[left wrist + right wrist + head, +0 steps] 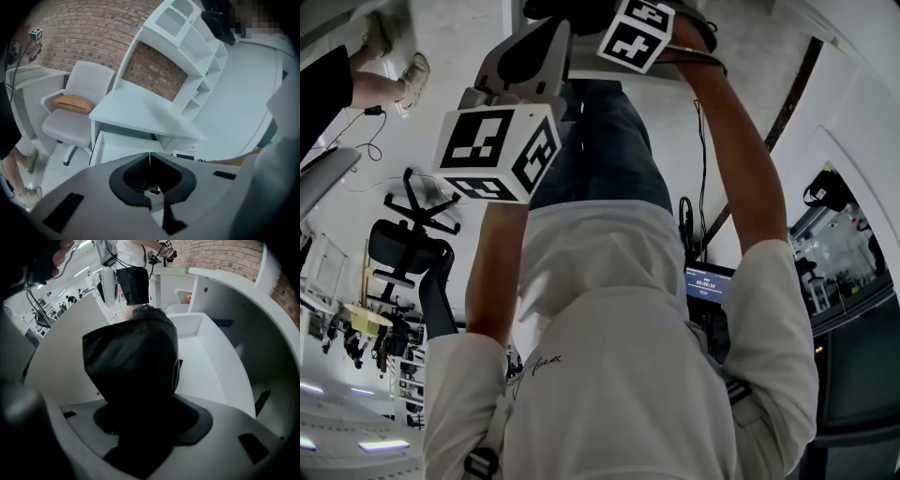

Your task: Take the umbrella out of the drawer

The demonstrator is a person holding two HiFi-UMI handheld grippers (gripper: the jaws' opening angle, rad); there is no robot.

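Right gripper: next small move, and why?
Probably raise the right gripper and pull back: its jaws are shut on the black umbrella, and the open white drawer shows close behind it. The left gripper is shut, empty.

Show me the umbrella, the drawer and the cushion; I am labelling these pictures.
umbrella [133, 357], right gripper view, on its black folded fabric.
drawer [201, 366], right gripper view, on its bare white floor.
cushion [72, 104], left gripper view, middle of its orange top.

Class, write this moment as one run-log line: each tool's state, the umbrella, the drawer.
left tool: shut, empty | right tool: shut on umbrella | umbrella: black, folded | drawer: open, white
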